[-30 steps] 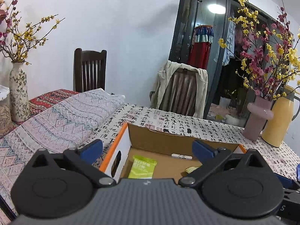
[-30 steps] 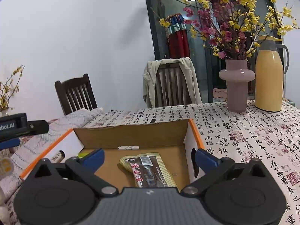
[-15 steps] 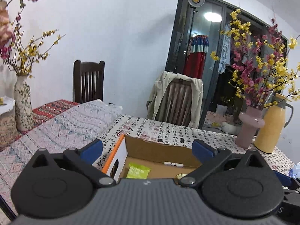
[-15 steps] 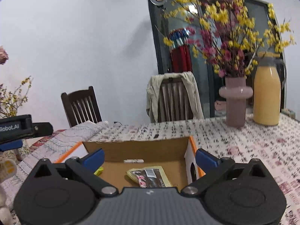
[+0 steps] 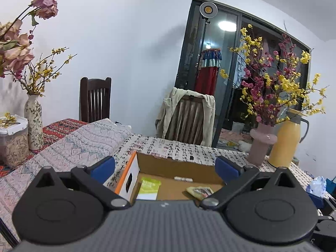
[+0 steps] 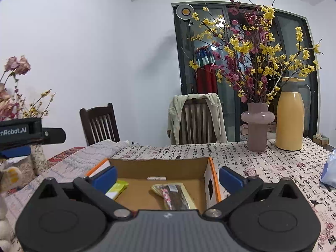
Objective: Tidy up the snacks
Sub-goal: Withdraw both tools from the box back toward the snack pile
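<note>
An open cardboard box (image 5: pixel 180 164) (image 6: pixel 159 164) with an orange rim sits on the table in front of both grippers. Inside lie a green snack packet (image 5: pixel 149 185) (image 6: pixel 117 188) on the left and a dark snack bar in a yellowish wrapper (image 6: pixel 174 195) (image 5: pixel 199 191) on the right. My left gripper (image 5: pixel 166 167) is open above the box's near side, nothing between its blue pads. My right gripper (image 6: pixel 167 176) is open too, and empty. The left gripper's side (image 6: pixel 27 131) shows at the left edge of the right wrist view.
A pink vase of flowers (image 6: pixel 257 121) and a yellow thermos (image 6: pixel 290 115) stand at the back right. A patterned vase (image 5: pixel 33 121) and a clear jar (image 5: pixel 12 138) stand at left. Two chairs (image 6: pixel 197 121) are behind the table. A bluish bag (image 6: pixel 329 170) lies at right.
Both grippers have risen and pulled back from the box, which now sits lower and smaller in both views. Both stay open and empty.
</note>
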A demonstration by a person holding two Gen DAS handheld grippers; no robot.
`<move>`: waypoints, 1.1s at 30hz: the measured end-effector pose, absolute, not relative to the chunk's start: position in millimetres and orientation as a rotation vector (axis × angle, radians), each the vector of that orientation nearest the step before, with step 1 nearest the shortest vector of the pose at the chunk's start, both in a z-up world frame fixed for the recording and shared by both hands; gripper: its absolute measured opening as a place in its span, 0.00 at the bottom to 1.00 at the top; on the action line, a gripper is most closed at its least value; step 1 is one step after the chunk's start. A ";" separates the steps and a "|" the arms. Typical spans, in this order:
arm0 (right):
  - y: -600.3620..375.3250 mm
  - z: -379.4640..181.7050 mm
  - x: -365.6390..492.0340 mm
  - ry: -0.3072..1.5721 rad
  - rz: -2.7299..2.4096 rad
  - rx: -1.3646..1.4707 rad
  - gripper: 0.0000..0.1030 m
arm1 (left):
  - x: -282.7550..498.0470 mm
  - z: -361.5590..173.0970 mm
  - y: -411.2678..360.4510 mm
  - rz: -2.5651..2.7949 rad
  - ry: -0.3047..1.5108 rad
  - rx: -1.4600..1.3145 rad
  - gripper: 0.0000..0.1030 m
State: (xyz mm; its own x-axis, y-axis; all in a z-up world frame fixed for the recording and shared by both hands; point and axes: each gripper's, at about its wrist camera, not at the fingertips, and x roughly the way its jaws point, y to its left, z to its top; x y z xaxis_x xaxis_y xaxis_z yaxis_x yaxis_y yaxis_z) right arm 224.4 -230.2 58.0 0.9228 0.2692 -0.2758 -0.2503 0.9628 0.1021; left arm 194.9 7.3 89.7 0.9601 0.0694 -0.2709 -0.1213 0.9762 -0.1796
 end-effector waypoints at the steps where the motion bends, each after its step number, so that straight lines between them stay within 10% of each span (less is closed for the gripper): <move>1: -231.0 57.2 219.6 0.295 0.268 0.064 1.00 | 190.3 88.3 8.1 0.094 0.270 -0.197 1.00; 33: -280.3 -19.1 126.2 0.492 0.238 0.093 1.00 | 97.6 -6.0 30.2 0.062 0.451 -0.161 1.00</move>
